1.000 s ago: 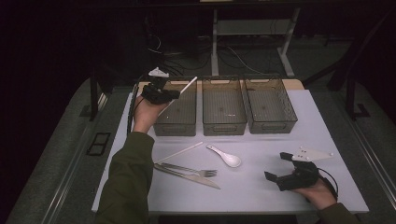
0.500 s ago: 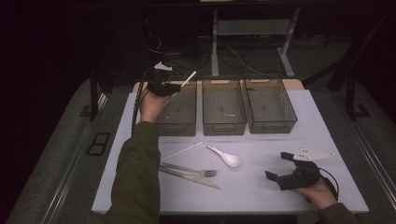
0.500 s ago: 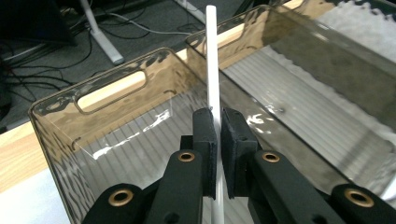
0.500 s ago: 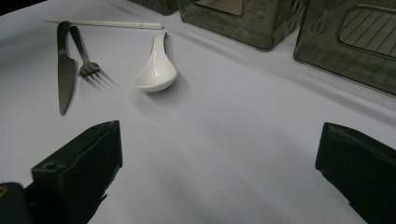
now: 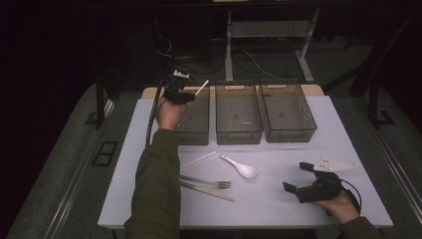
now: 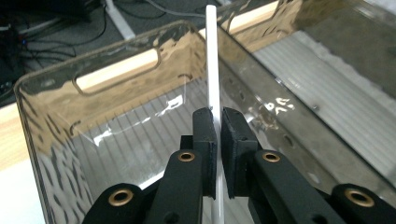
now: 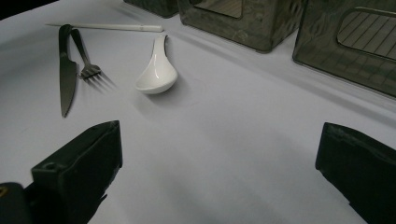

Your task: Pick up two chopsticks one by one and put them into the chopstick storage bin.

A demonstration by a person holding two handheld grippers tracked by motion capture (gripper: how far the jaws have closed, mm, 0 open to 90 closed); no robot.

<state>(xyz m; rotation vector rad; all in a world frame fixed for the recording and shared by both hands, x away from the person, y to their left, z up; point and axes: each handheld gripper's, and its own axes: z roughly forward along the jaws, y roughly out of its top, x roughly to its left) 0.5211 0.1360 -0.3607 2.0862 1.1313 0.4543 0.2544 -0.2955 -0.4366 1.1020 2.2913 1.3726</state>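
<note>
My left gripper (image 5: 180, 93) is held over the far end of the left smoky bin (image 5: 195, 121), shut on a white chopstick (image 5: 201, 88) that slants up and right. In the left gripper view the jaws pinch the white chopstick (image 6: 213, 79) above that bin's ribbed floor (image 6: 135, 140). My right gripper (image 5: 300, 177) rests wide open on the table's near right, nothing between its jaws. A second white chopstick (image 5: 198, 159), a white soup spoon (image 5: 241, 167), a fork (image 5: 209, 182) and a knife (image 5: 209, 191) lie on the white tabletop.
Three smoky plastic bins stand in a row at the back: left, middle (image 5: 238, 114) and right (image 5: 287, 112). In the right gripper view the spoon (image 7: 156, 70), fork (image 7: 86, 58), knife (image 7: 66, 74) and chopstick (image 7: 105, 27) lie ahead to the left.
My left gripper has carried the chopstick farther back along the left bin, toward its far end. The right gripper has stayed put.
</note>
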